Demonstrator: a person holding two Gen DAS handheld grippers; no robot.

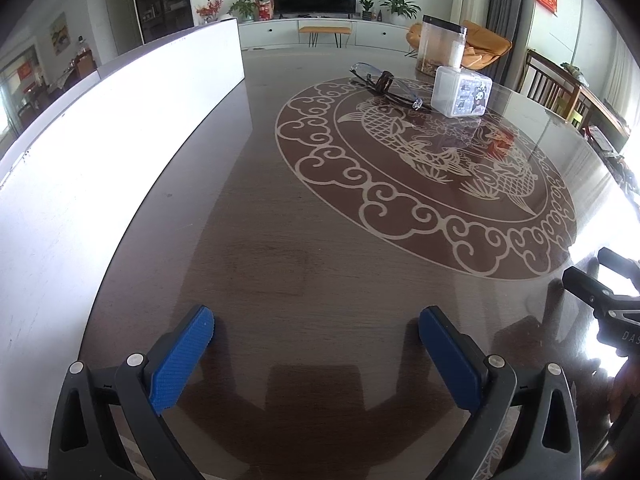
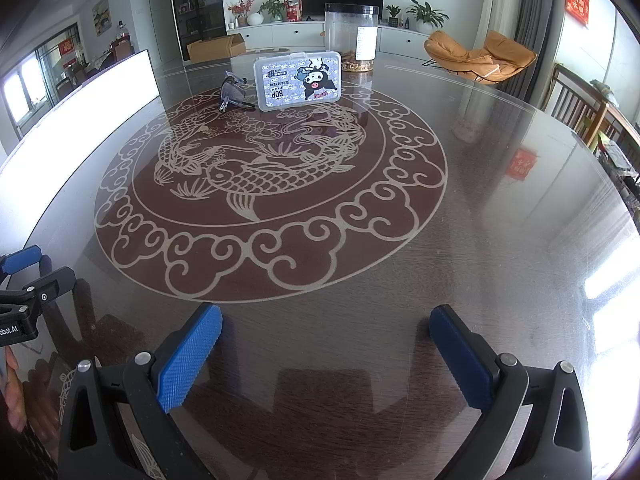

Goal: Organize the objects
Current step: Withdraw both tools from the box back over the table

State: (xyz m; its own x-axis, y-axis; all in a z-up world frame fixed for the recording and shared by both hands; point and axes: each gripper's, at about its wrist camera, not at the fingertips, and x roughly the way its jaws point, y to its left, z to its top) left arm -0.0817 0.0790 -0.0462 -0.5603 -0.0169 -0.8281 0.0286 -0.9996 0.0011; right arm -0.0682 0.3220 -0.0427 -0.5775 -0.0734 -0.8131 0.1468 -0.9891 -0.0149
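Note:
A pair of glasses point(image 1: 386, 86) lies folded at the far side of the dark round table point(image 1: 280, 240), with a small brown hair clip point(image 1: 385, 80) resting on it. Just to the right stands a clear plastic box point(image 1: 460, 94) with a cartoon label, and behind it a tall clear jar point(image 1: 440, 48). The right wrist view shows the same glasses point(image 2: 233, 94), box point(image 2: 298, 80) and jar point(image 2: 351, 36). My left gripper point(image 1: 316, 330) is open near the table's front edge, holding nothing. My right gripper point(image 2: 326, 330) is open too, far from the objects.
A white board point(image 1: 100, 152) runs along the table's left side. The table top carries a large fish-and-cloud ornament point(image 2: 272, 184). An orange lounge chair point(image 2: 480, 56) and wooden chairs point(image 2: 592, 112) stand beyond the right rim. The other gripper's body point(image 1: 612, 304) shows at the right edge.

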